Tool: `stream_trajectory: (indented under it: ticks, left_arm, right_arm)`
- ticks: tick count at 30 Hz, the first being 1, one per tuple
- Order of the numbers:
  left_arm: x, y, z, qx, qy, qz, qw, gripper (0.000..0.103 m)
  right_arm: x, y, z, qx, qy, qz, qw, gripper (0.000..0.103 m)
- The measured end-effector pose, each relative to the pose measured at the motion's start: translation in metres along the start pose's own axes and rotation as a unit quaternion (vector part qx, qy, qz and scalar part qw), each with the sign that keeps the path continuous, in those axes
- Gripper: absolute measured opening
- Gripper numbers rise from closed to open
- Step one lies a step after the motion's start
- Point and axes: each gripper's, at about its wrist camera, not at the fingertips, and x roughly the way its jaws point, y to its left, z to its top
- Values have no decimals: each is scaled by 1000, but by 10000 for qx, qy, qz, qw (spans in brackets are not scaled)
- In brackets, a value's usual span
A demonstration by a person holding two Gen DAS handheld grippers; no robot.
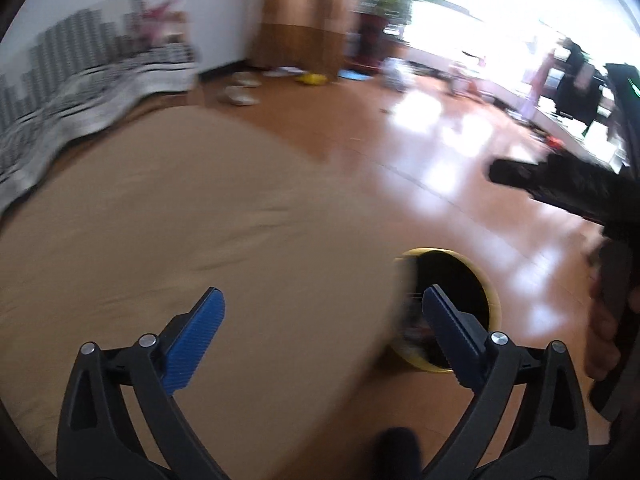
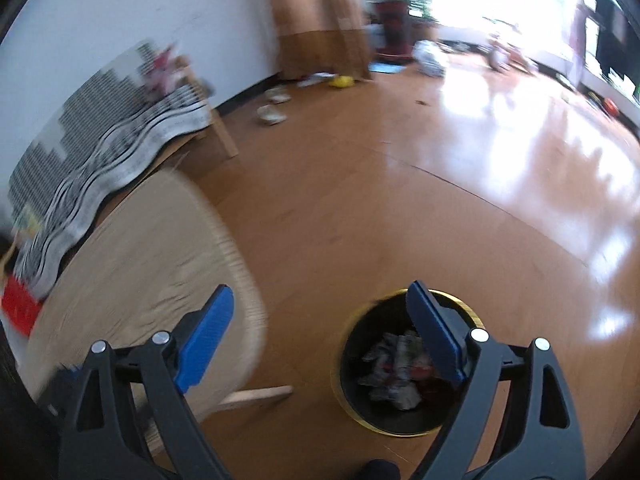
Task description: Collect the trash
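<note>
Blue pads stand far apart on both of your tools, and nothing sits between them in either view. Your left gripper [image 1: 324,300] points down over a round tan table top [image 1: 180,240], with one pad over the cloth-like surface and the other over the edge of the bin [image 1: 494,300] that sits on the floor just beside the table. From that side only part of the bin's gold rim and dark inside shows past the table edge. Your right gripper [image 2: 320,300] hangs with its jaws spread wide too, one pad over the table's rim [image 2: 240,264] and the other over the bin [image 2: 400,426], which is black inside with a gold rim. Crumpled paper trash [image 2: 394,372], white and grey with bits of red, lies at the bottom of that bin, below your right tool and clear of its pads. In the left view your right tool [image 1: 516,174] shows as a dark blurred shape at the right edge, with your hand [image 1: 604,332] gripping its handle lower down. A black-and-white patterned cloth [image 2: 100,176] drapes over furniture beyond the table, by the white wall. Wooden floor [image 2: 360,200] stretches away to bright windows, with small items scattered far off near the wall; they are too blurred to name.
</note>
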Motion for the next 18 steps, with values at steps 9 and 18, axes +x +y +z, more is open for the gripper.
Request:
stream_trajectory:
  ticks: [9, 18]
  left_arm:
    - [-104, 191, -49, -1459, -498, 1663, 9740, 96]
    - [-166, 293, -112, -2321, -551, 2558, 9368, 96]
  right_arm:
    - [4, 203, -40, -1679, 216, 1042, 9801, 85]
    - [-4, 365, -113, -2846, 457, 1894, 9386, 85]
